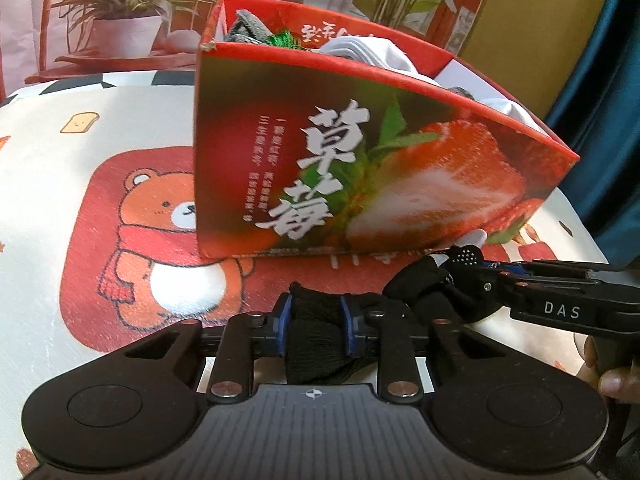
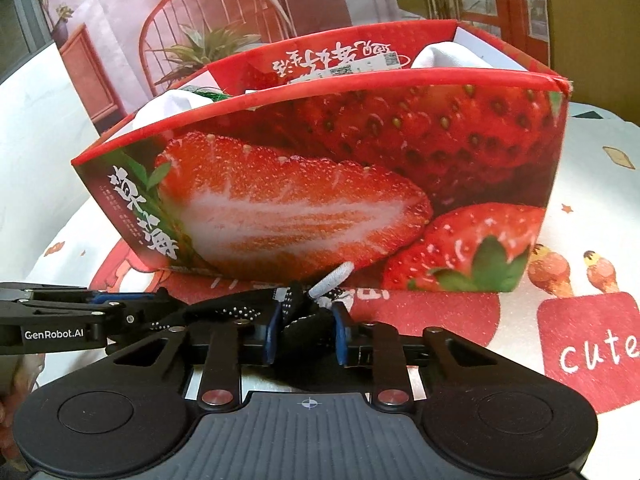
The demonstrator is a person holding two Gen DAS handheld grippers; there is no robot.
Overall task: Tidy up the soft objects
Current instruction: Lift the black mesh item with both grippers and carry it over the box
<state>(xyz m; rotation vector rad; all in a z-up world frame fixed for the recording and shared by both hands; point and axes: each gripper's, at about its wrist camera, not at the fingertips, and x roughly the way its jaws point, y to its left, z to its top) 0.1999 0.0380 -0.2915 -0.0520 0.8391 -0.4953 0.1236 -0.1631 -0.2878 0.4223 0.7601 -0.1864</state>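
A red strawberry-printed cardboard box stands on the table and also fills the right wrist view. White cloth, a grey item and something green lie inside it. My left gripper is shut on the cuff end of a black dotted glove. My right gripper is shut on the other end of the same glove, close in front of the box. The right gripper shows in the left wrist view, and the left gripper shows in the right wrist view.
The table wears a white cloth with a red bear print and a "cute" patch. A backdrop with plants and a red chair hangs behind. A teal curtain is at the right.
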